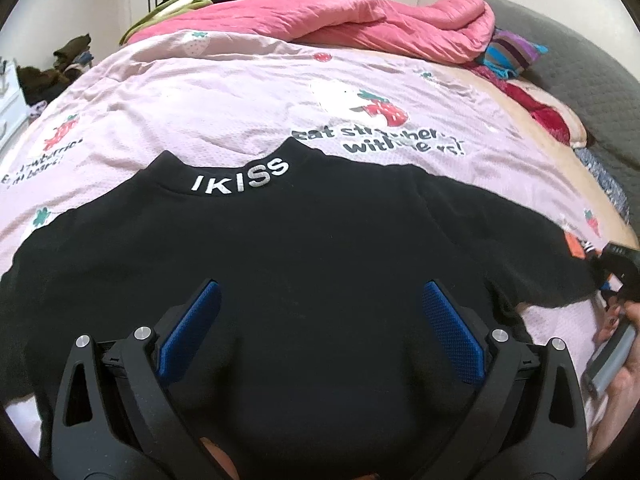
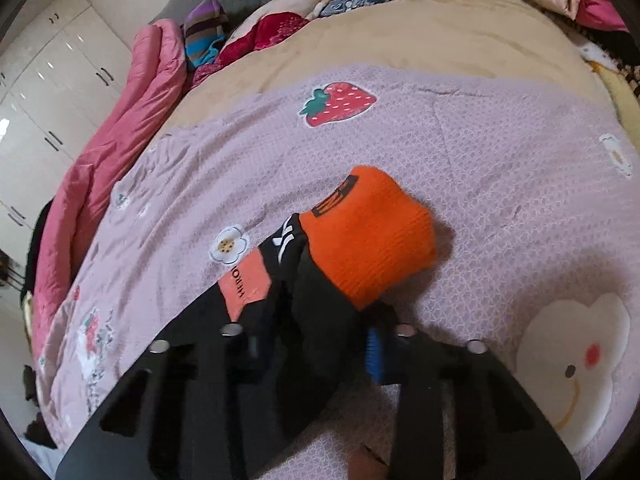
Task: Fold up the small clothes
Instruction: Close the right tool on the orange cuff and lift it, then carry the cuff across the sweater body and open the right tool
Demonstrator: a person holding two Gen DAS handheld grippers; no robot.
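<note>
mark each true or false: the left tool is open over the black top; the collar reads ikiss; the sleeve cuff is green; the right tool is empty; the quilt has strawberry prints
1. The left tool is open over the black top. True.
2. The collar lettering reads IKISS. True.
3. The sleeve cuff is green. False: it is orange.
4. The right tool is empty. False: it is shut on the black sleeve.
5. The pink quilt has strawberry prints. True.

White letters "IKISS" stand on the collar of the black top (image 1: 304,256). Far right of it, the pink strawberry bedcover (image 1: 180,108) bears dark print, partly legible: "eat str…" above "with". Lettering on the sleeve's orange patch (image 2: 244,280) is unreadable
</note>
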